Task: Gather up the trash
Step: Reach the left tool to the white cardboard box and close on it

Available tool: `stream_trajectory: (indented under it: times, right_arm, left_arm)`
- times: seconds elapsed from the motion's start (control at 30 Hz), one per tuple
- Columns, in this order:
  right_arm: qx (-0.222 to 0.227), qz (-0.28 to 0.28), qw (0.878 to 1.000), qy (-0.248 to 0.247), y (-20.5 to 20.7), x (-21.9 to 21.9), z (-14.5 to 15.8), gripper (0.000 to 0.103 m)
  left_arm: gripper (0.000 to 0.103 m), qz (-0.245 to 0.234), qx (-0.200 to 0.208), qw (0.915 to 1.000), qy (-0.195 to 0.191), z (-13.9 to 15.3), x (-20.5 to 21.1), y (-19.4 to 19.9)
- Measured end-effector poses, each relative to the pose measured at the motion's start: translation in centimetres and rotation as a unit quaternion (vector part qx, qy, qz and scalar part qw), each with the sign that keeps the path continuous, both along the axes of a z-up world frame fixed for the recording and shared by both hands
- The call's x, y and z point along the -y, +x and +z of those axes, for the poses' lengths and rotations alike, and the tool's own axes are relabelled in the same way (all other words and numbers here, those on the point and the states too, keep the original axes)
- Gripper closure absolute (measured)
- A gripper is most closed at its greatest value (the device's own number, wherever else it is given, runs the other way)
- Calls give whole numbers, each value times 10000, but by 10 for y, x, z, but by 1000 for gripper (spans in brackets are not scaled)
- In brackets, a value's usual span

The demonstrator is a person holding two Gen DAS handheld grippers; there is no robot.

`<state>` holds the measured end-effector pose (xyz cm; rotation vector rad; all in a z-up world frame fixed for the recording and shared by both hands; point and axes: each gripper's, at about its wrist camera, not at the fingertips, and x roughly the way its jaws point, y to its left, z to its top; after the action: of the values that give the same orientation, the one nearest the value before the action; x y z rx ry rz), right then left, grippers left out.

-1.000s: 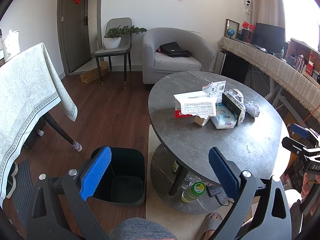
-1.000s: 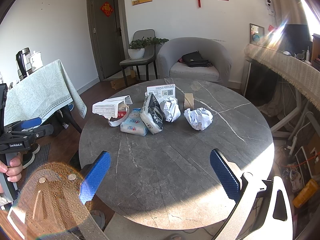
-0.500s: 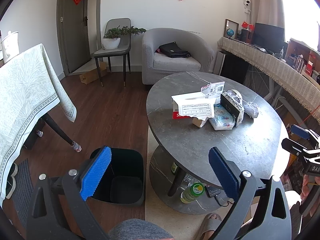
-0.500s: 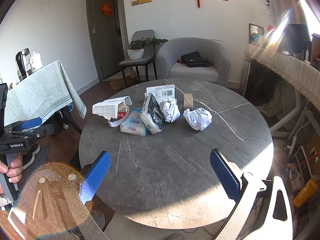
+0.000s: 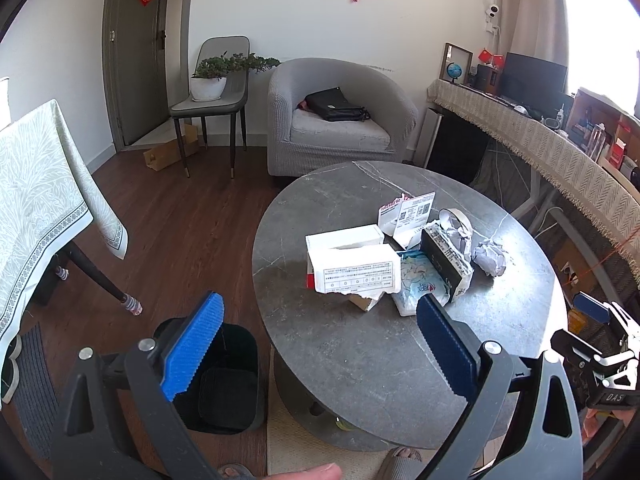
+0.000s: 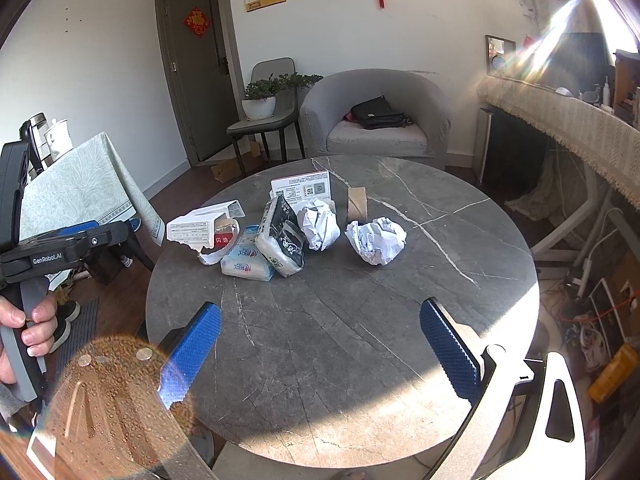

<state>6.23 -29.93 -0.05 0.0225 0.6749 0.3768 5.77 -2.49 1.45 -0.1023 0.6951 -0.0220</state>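
Trash lies in a cluster on the round grey table [image 5: 360, 344] [image 6: 360, 320]: a torn white box [image 5: 354, 266] [image 6: 196, 232], a tissue pack [image 5: 420, 286] [image 6: 246, 260], a black-and-white packet [image 5: 444, 264] [image 6: 282, 240], two crumpled paper balls [image 6: 320, 222] [image 6: 376, 240], a card [image 6: 300, 188] and a small brown box [image 6: 357, 202]. A black bin [image 5: 224, 380] stands on the floor left of the table. My left gripper [image 5: 320, 344] is open and empty above the table's near left edge. My right gripper [image 6: 320, 352] is open and empty over the table's near side.
A cloth-covered table [image 5: 36, 208] stands at the left, with a grey armchair [image 5: 336, 116] and a chair with a plant [image 5: 212, 92] behind. A long draped shelf [image 5: 552, 148] runs along the right. A lower shelf shows beneath the round table.
My left gripper has moved forward and right, so the trash and table look nearer. The right gripper has barely moved. Both stay open.
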Motion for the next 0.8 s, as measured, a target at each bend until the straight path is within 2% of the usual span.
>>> stream_trajectory:
  times: [0.1, 0.37, 0.53, 0.8]
  right_arm:
    - [-45, -9, 10000, 33, 5, 3, -3, 3]
    - [-135, 25, 9999, -7, 16, 7, -4, 3]
    - [-171, 55, 9998, 19, 28, 9, -3, 3]
    - [-189, 164, 9997, 58, 45, 3, -3, 3]
  left_arm:
    - [4, -71, -20, 9999, -118, 4, 5, 17]
    - [5, -135, -340, 9993, -45, -2, 19, 64]
    - [14, -85, -671, 9977, -53, -13, 18, 93]
    - [17, -29, -1096, 9937, -248, -41, 14, 123]
